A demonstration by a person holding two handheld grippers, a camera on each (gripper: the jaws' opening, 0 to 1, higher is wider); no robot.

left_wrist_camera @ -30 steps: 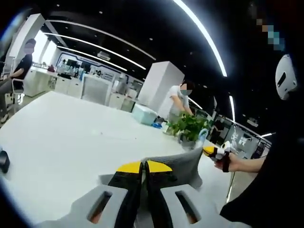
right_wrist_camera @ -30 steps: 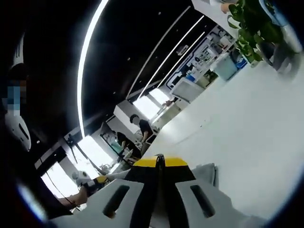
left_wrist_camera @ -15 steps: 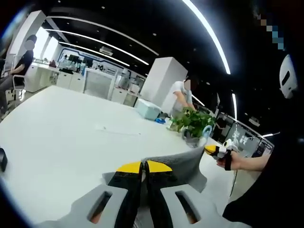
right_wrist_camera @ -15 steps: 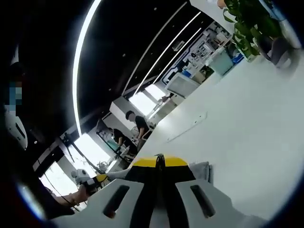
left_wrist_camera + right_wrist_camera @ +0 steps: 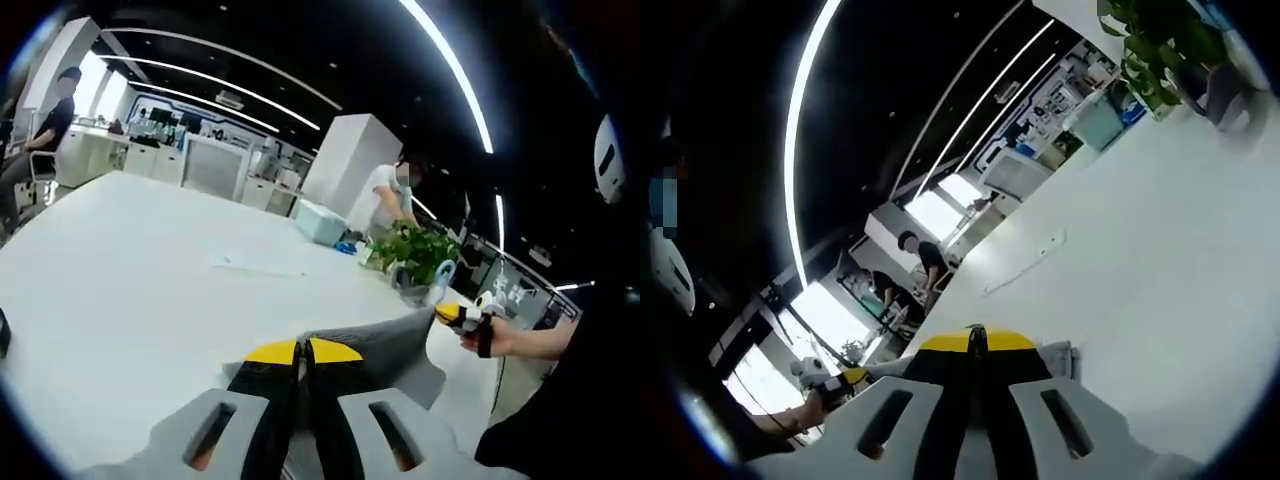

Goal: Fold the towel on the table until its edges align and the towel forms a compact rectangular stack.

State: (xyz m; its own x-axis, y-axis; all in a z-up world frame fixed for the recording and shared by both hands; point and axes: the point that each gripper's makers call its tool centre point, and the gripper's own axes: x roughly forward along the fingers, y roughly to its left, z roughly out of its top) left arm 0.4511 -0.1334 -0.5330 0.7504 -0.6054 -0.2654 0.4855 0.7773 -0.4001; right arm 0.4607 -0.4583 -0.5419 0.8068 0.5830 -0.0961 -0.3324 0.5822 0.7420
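A grey towel (image 5: 392, 345) hangs stretched between the two grippers above the white table (image 5: 130, 290). My left gripper (image 5: 302, 352), with yellow-tipped jaws pressed together, is shut on one corner of it. In the left gripper view the right gripper (image 5: 458, 318) holds the far corner, carried by a hand (image 5: 503, 338). In the right gripper view my right gripper (image 5: 975, 342) is shut on the towel (image 5: 1062, 356), and the left gripper (image 5: 847, 377) shows small at the lower left.
A potted plant (image 5: 418, 258) and a teal box (image 5: 322, 222) stand at the table's far side, with a person (image 5: 388, 195) behind them. A flat paper strip (image 5: 248, 266) lies mid-table. A dark object (image 5: 3, 334) sits at the left edge. Another person (image 5: 45, 130) sits far left.
Both views have shifted slightly with the hands. Both grippers stay shut on the towel, still stretched between them.
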